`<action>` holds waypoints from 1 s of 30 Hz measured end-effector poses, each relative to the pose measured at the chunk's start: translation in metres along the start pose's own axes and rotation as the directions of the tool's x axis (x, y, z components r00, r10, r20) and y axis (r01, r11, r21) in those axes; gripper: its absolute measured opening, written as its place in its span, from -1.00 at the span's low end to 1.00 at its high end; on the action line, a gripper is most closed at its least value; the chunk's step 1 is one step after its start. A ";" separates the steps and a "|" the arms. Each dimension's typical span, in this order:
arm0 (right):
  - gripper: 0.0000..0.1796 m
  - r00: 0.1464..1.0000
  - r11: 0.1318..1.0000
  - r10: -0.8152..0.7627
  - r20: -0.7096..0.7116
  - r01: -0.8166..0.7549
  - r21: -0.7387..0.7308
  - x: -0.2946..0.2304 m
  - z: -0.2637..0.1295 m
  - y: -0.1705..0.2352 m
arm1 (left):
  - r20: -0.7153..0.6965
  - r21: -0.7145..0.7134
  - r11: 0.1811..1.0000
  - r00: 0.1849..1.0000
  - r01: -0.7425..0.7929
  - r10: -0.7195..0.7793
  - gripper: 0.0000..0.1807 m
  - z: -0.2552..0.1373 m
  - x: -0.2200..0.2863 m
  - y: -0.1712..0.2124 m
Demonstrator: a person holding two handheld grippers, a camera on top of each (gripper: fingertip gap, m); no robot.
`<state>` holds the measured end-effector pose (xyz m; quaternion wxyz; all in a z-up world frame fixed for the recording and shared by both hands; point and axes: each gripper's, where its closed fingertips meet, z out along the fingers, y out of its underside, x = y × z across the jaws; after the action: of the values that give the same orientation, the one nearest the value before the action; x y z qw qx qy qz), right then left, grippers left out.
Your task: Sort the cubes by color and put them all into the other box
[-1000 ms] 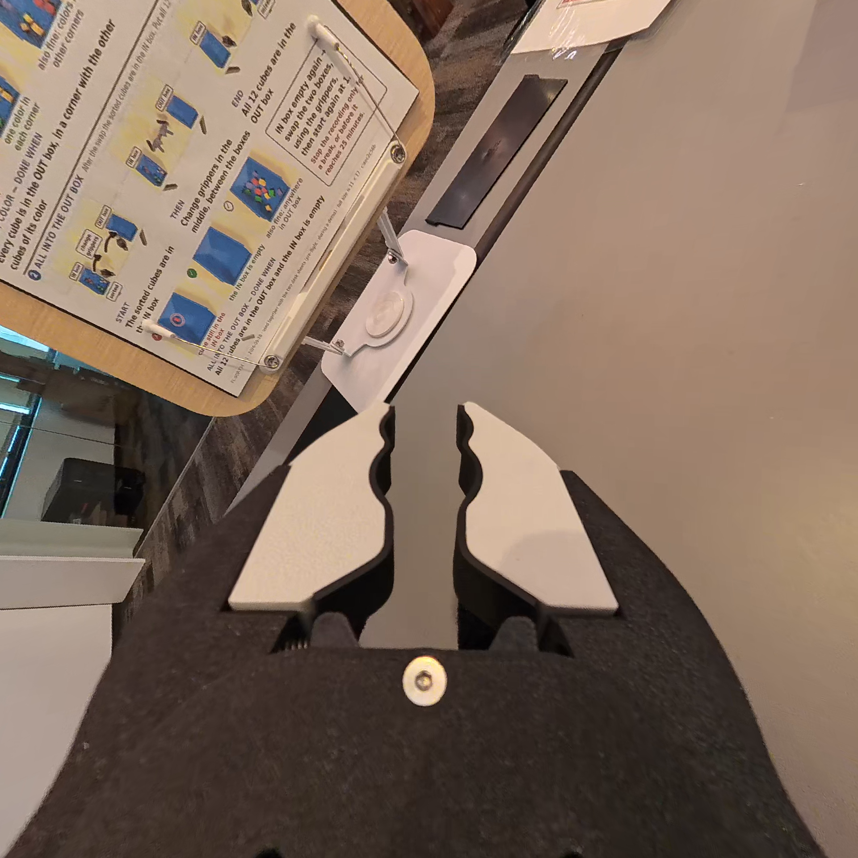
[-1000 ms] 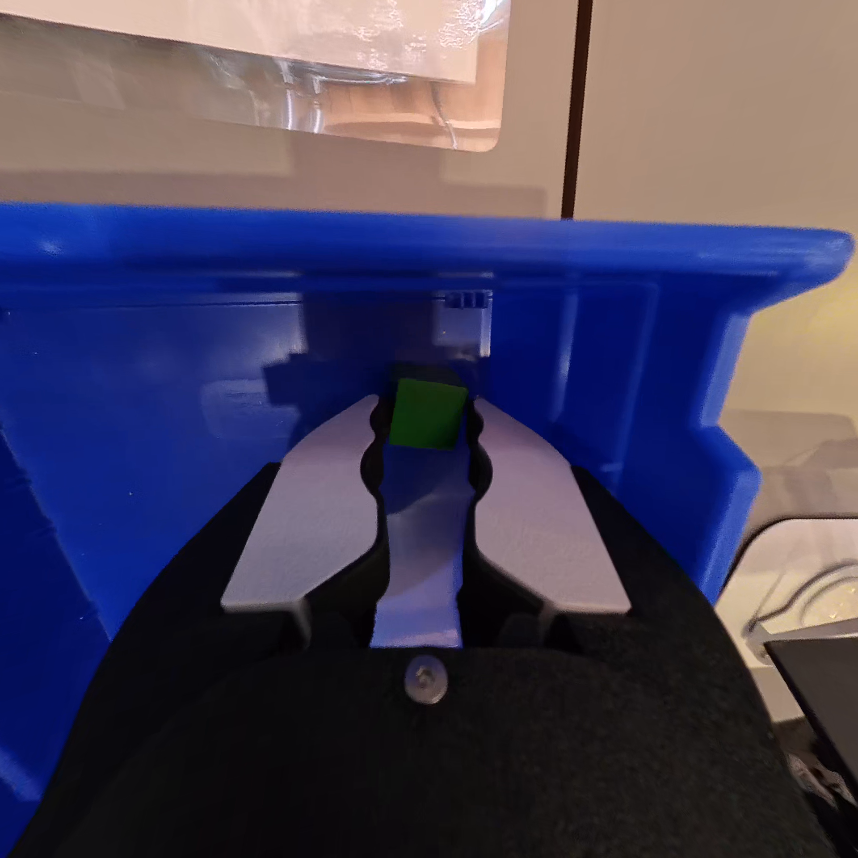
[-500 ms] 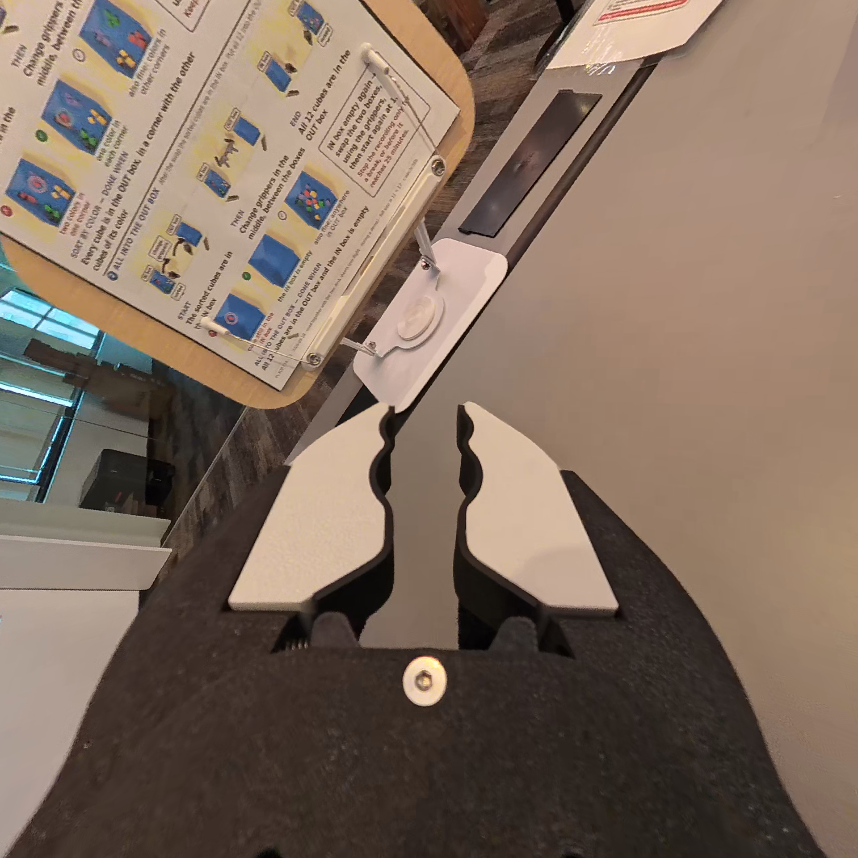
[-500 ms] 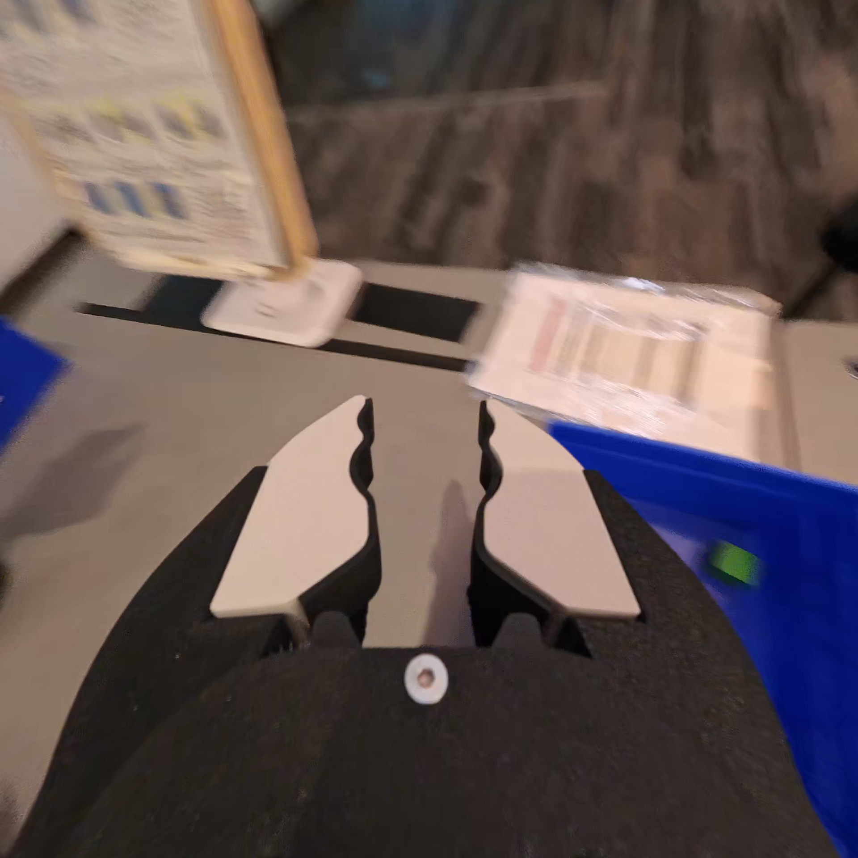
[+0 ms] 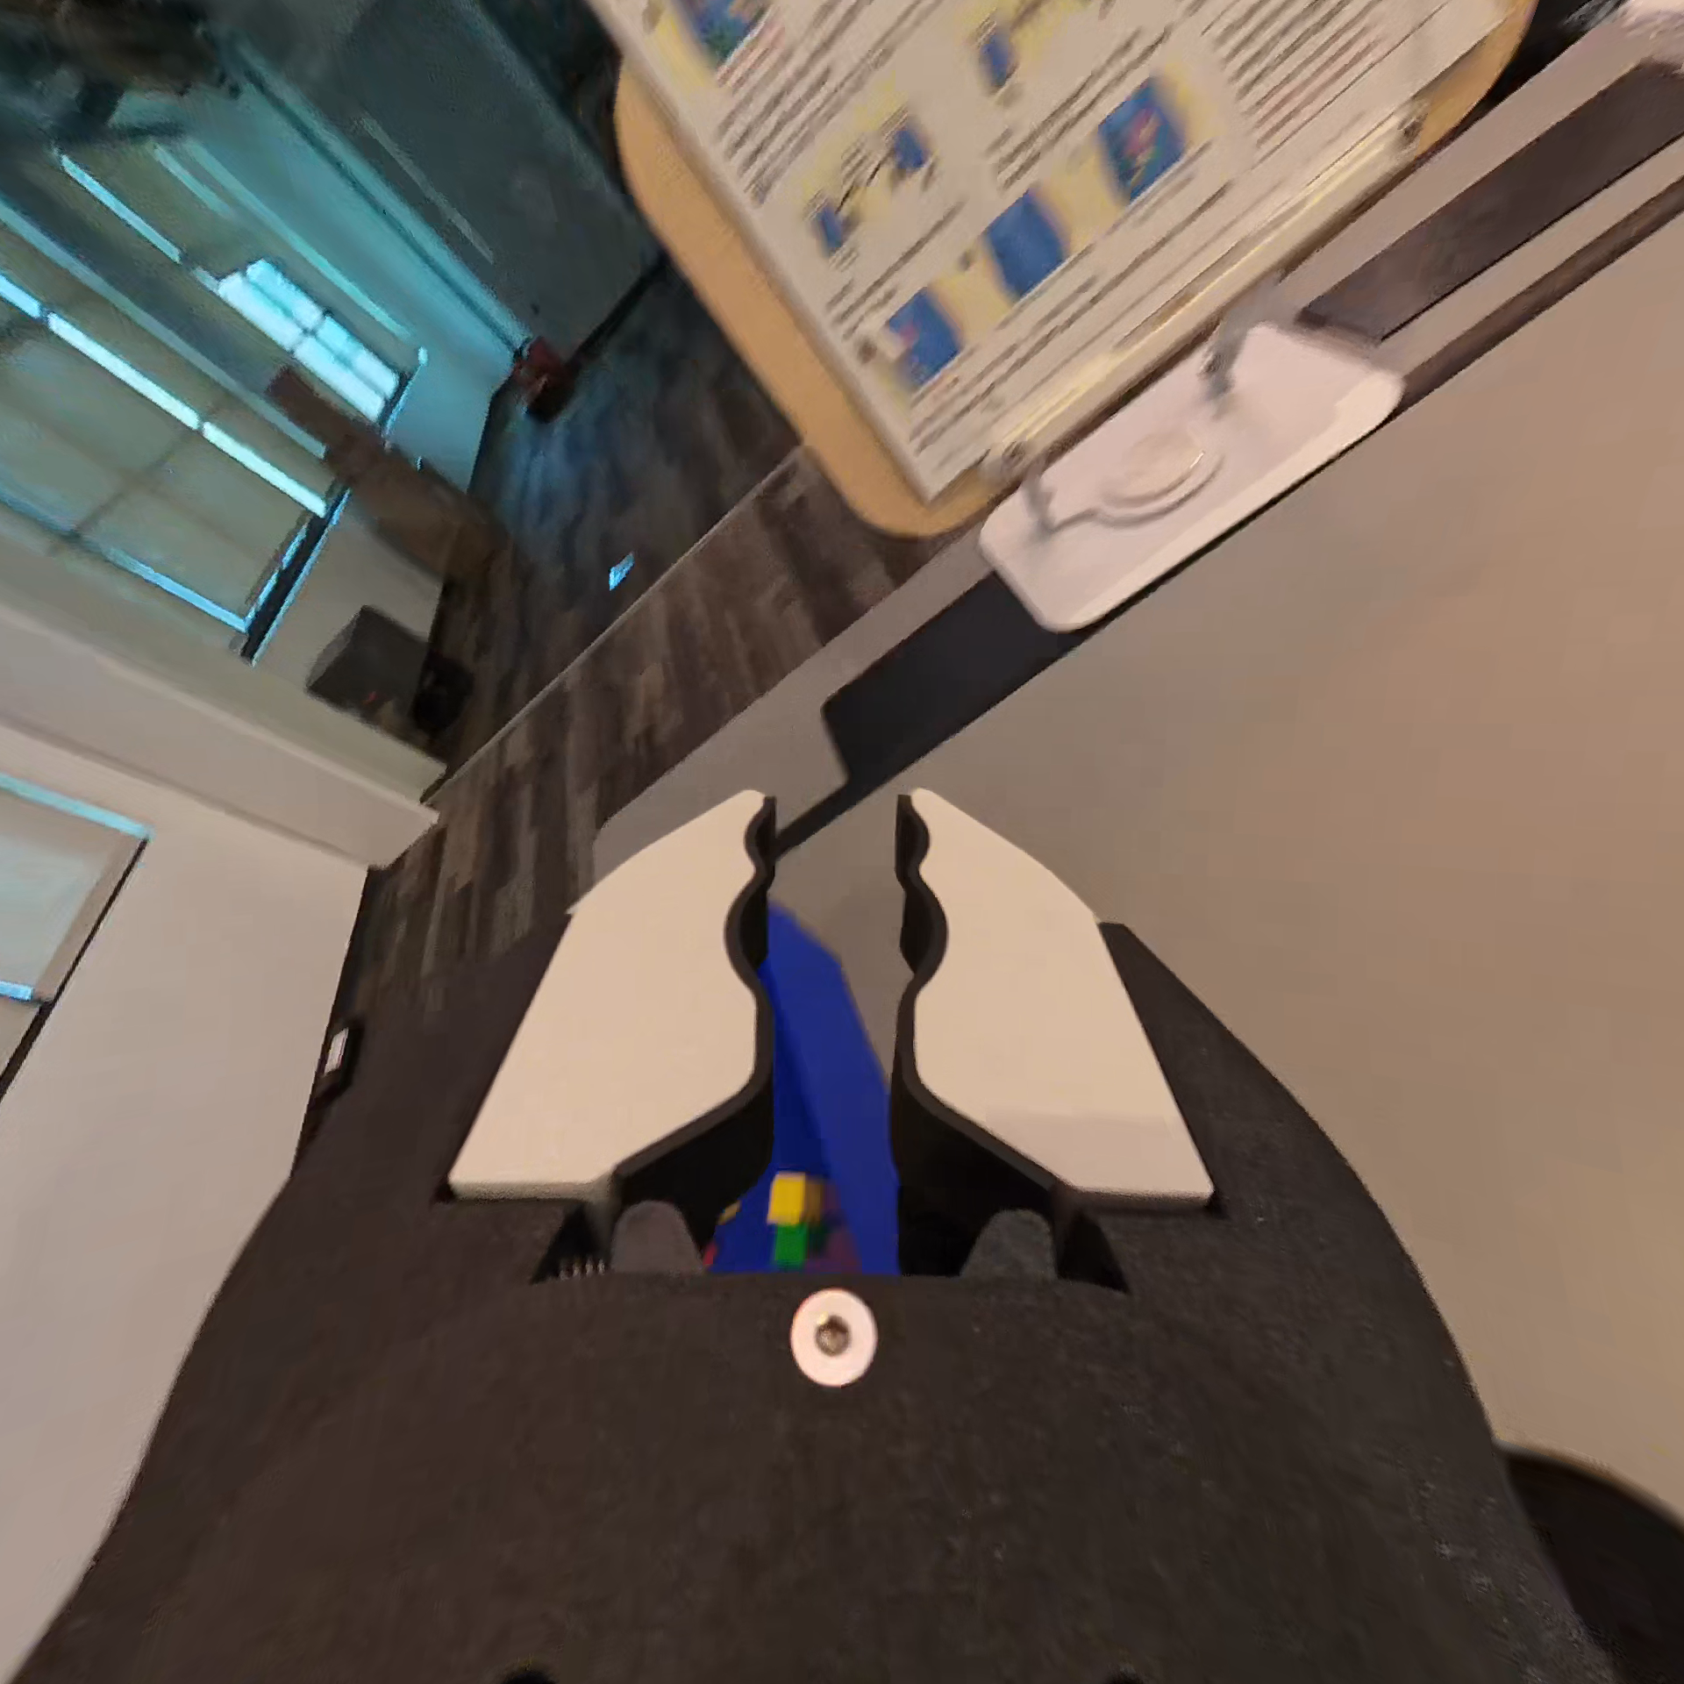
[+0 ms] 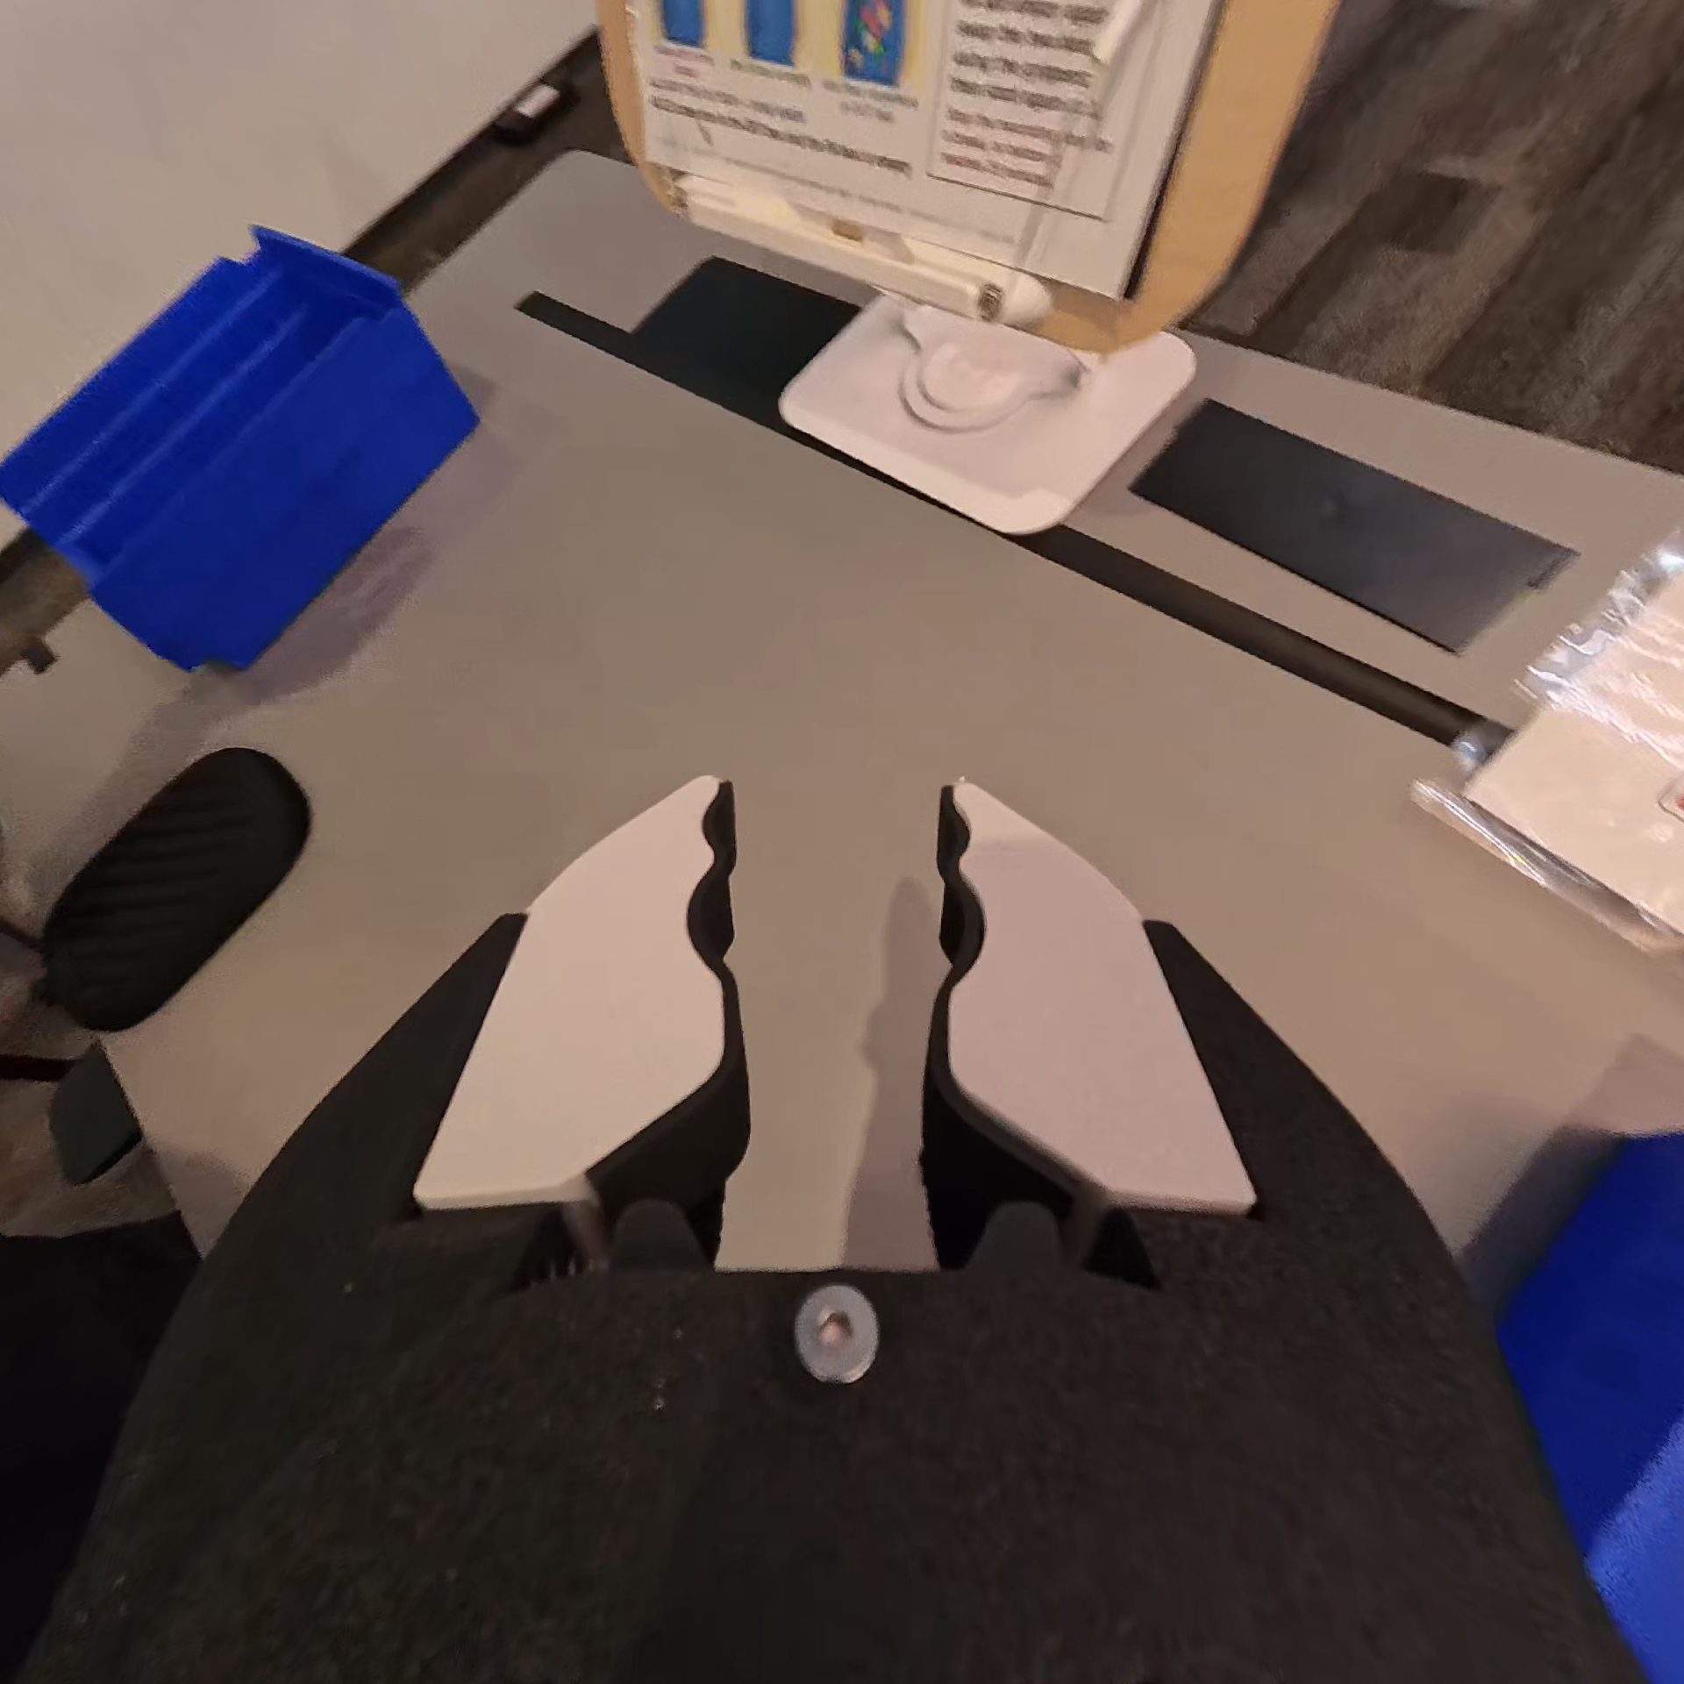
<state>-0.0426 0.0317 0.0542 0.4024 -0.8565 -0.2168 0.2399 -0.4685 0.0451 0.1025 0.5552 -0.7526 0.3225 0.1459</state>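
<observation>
Right wrist view has the right gripper [image 6: 834, 811] hanging over bare grey table [image 6: 820, 638], its two pale fingers [image 6: 601, 1002] spread well apart with nothing between them but the tabletop and their own thin shadow. Off to its left, near the table's edge, sits a bright blue plastic box [image 6: 228, 465], open-topped with stepped ridges along its inner wall; from this angle its floor is hidden, so I cannot tell what lies in it. A second blue box [image 6: 1604, 1422] shows only as a corner at the lower right, close beside the gripper's black body. Straight ahead stands a white-footed stand [image 6: 984, 410] carrying a printed instruction sheet on a tan board [image 6: 1221, 155], and a clear-wrapped paper [image 6: 1604, 802] lies at the right edge. In the left wrist view the left gripper [image 5: 834, 811] is tilted and blurred, its jaws parted by a narrower gap and gripping nothing. Down through that gap a blue box [image 5: 820, 1048] appears beneath, and on its floor sit small cubes, a yellow cube [image 5: 789, 1197] just beside a green cube [image 5: 789, 1247], with darker ones around them too smeared to name.
</observation>
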 end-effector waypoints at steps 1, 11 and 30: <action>-0.53 1.000 1.000 0.015 -0.024 -0.015 -0.004 0.008 -0.003 0.003 | 0.006 -0.055 0.998 1.000 0.005 -0.005 -0.73 -0.002 -0.015 0.019; -0.56 0.991 0.984 0.131 -0.021 -0.128 0.124 0.036 -0.038 0.004 | -0.054 -0.643 0.761 0.986 0.088 -0.160 -0.68 0.034 -0.092 0.245; -0.55 0.991 0.992 0.127 -0.051 -0.125 0.033 0.042 -0.031 0.022 | -0.021 -0.811 0.565 0.956 0.154 -0.291 -0.66 0.102 -0.075 0.318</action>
<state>0.0125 0.0246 0.0438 0.4047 -0.8684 -0.1480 0.2454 -0.7161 0.1089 -0.1246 0.1452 -0.9644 0.1661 0.1458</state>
